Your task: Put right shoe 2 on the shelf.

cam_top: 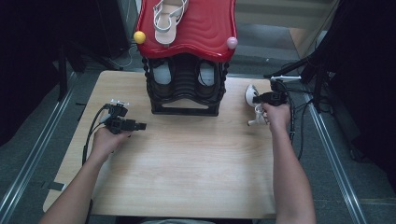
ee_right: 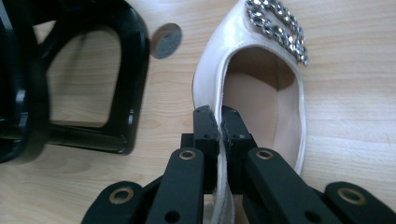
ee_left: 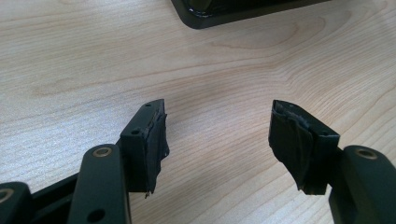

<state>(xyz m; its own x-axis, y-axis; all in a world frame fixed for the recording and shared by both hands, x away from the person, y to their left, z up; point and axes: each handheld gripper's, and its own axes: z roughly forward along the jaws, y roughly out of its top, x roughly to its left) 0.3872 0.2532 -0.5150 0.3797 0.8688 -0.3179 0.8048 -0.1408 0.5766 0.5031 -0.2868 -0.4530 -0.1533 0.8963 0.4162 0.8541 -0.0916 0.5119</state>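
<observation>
1. The white high-heeled shoe is glossy, smooth leather-like material with a pale beige lining and a sparkling rhinestone buckle on its toe; its opening is a rounded oval.
2. The shoe rack is black moulded plastic with wavy shelves and twisted posts, topped by a shiny red rippled shelf carrying a yellow knob, a pink knob and a pale strappy sandal.
3. The table is light wood with visible grain.
4. The shoe sits at the table's right side, just beside the rack's right foot. In the right gripper view its long axis runs away from the camera, toe farthest.
5. The right gripper pinches the shoe's thin side wall, pads pressed against it from both sides.
6. The left gripper has its jaws spread apart over bare wood, near the rack's base.
7. The buckle and lining are clear in the right gripper view; the high view gives the rack's full shape.
</observation>
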